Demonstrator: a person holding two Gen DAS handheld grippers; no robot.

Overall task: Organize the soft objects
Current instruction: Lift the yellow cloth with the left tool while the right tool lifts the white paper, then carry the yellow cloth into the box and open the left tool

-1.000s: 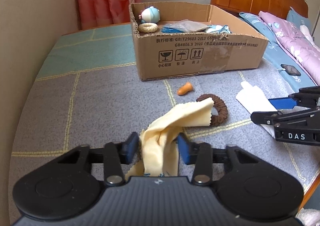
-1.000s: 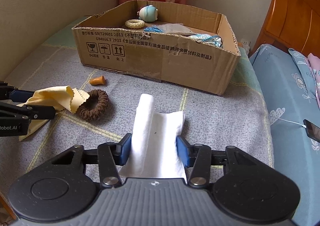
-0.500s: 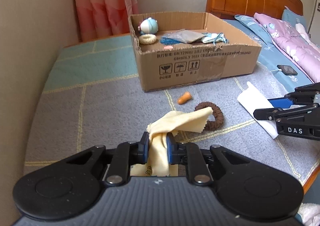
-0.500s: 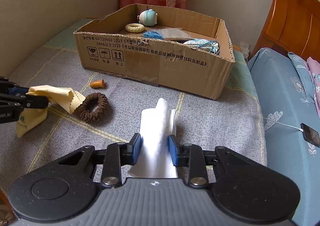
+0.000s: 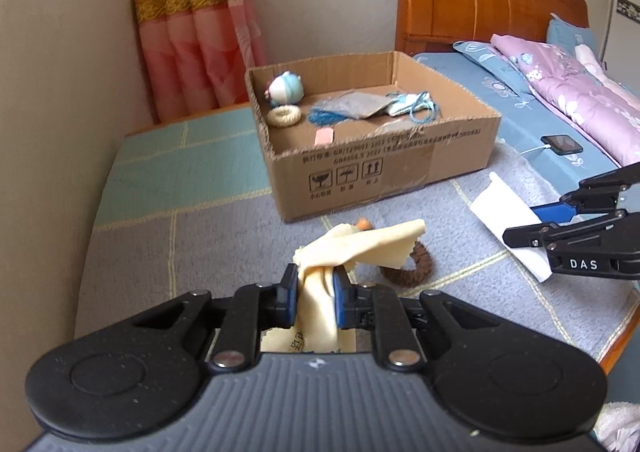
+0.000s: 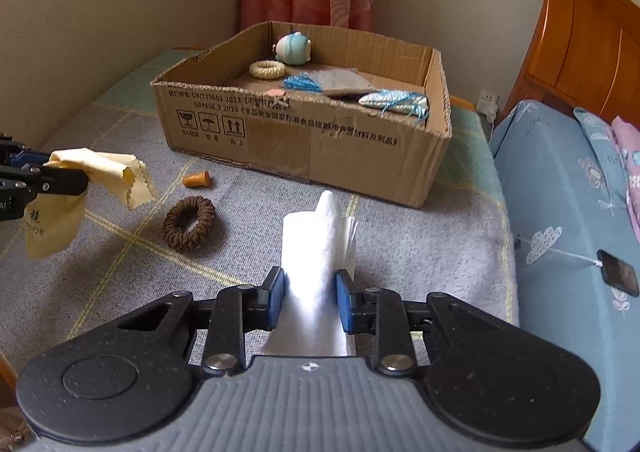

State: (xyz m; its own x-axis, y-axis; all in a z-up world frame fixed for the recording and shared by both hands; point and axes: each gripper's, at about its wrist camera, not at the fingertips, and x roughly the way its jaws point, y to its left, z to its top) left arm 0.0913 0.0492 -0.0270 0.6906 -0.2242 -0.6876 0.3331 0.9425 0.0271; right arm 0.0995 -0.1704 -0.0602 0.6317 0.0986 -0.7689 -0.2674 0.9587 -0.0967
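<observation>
The left gripper [image 5: 315, 294] was clamped on a yellow cloth [image 5: 362, 248], which hung clear of the grey mat [image 6: 120, 272] in the right wrist view. The right gripper [image 6: 311, 302] was closed on a folded white tissue [image 6: 318, 252], its far end standing up between the blue pads [image 6: 345, 302]. A brown hair tie [image 6: 189, 223] and a small orange cone [image 6: 197, 179] lay on the mat between the grippers and the cardboard box [image 6: 320, 135]. In the box's far left corner sat a blue plush toy [image 6: 294, 47] beside a cream ring [image 6: 267, 69], with blue and grey fabric pieces [image 6: 320, 83] to their right.
</observation>
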